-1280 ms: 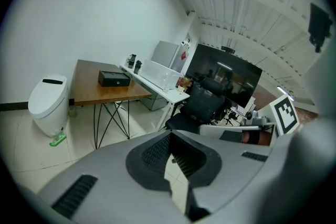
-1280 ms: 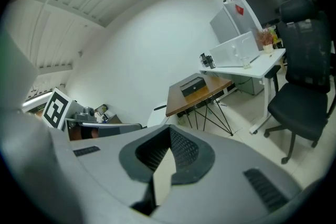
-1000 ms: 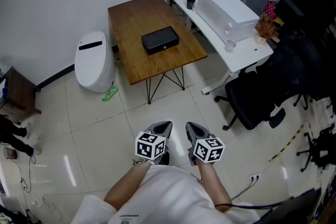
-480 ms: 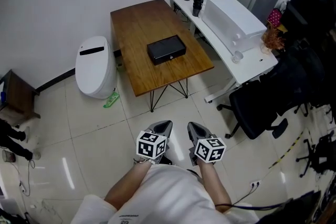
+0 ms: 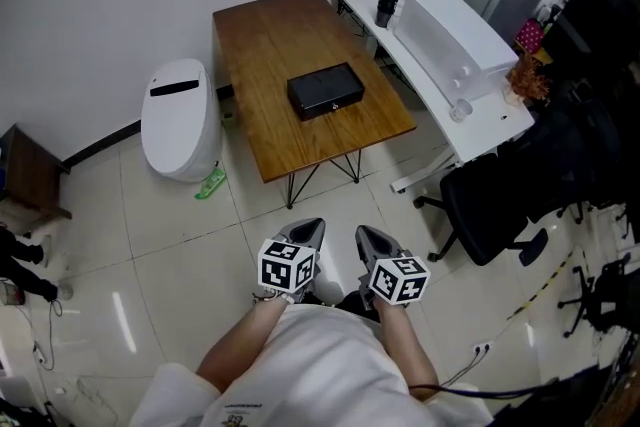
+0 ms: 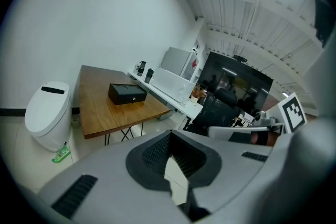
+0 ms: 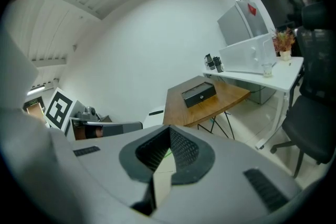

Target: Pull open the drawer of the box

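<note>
Left tool (image 5: 309, 231) and right tool (image 5: 369, 238) are both closed with nothing between the jaws, held side by side close to the person's torso over the tiled floor (image 5: 190, 245). The black box (image 5: 325, 90) sits on the wooden counter (image 5: 262, 30), well apart from both tools, drawer not pulled out.

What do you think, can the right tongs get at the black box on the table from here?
Probably not yet. The right tongs are well short of it, with tiled floor between them and the table where the black box sits. Nothing blocks the way, so stepping closer should help.
</note>
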